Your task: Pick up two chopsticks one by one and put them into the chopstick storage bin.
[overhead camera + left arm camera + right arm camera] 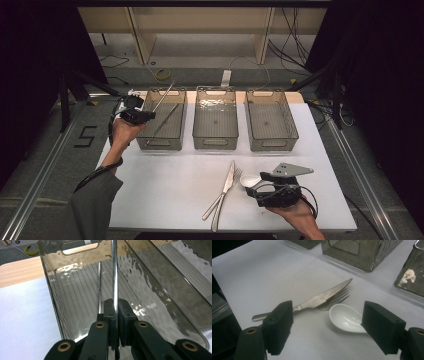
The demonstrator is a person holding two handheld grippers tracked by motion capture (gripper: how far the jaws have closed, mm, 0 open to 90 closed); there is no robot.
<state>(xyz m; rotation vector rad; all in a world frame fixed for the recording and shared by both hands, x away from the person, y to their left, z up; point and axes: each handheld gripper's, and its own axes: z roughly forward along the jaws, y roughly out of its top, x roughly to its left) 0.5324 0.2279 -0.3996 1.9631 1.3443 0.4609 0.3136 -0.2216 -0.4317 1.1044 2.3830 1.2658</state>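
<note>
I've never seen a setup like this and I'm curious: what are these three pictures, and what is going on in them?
A person stands at a white table, holding a hand-held gripper in each hand. One picture looks down from above; the other two come from cameras riding on each gripper. The left gripper is shut on a thin metal rod over the leftmost of three clear bins, where another rod already lies. The right gripper is open around a white spoon. A knife and fork lie beside it.

my left sleeve: grey | my jaws: black, brass rivets | my right gripper: grey three-cornered plate, black cable
</note>
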